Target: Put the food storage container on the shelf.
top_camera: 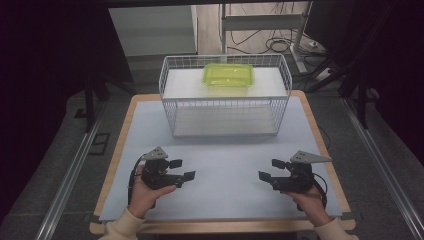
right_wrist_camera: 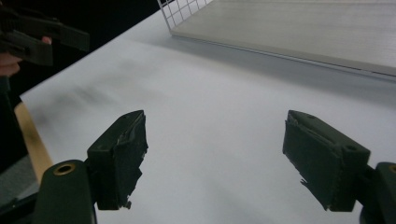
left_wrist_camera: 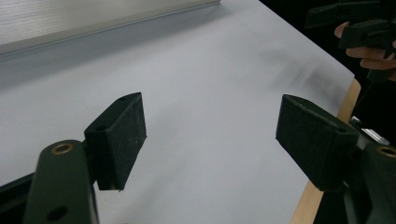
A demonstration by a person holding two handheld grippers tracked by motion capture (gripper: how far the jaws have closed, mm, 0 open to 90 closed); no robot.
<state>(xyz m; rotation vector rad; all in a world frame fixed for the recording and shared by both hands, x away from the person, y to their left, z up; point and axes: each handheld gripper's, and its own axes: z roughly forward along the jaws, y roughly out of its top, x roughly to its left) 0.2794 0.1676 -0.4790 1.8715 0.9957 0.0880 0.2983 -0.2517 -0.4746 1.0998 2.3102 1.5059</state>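
Start of the reach: left tool [top_camera: 179,169] and right tool [top_camera: 269,169] low over the surface [top_camera: 220,150], jaws wide, empty. Green container [top_camera: 228,75] atop wire basket [top_camera: 172,107], well apart. Next, probably: forward and up toward it.

Rig hardware, both hands

I see black left gripper [top_camera: 181,169] and right gripper [top_camera: 271,169], each topped by a grey three-cornered plate; brass-ringed screw holes, frayed right pads [right_wrist_camera: 125,154], cream sleeves [top_camera: 122,226].
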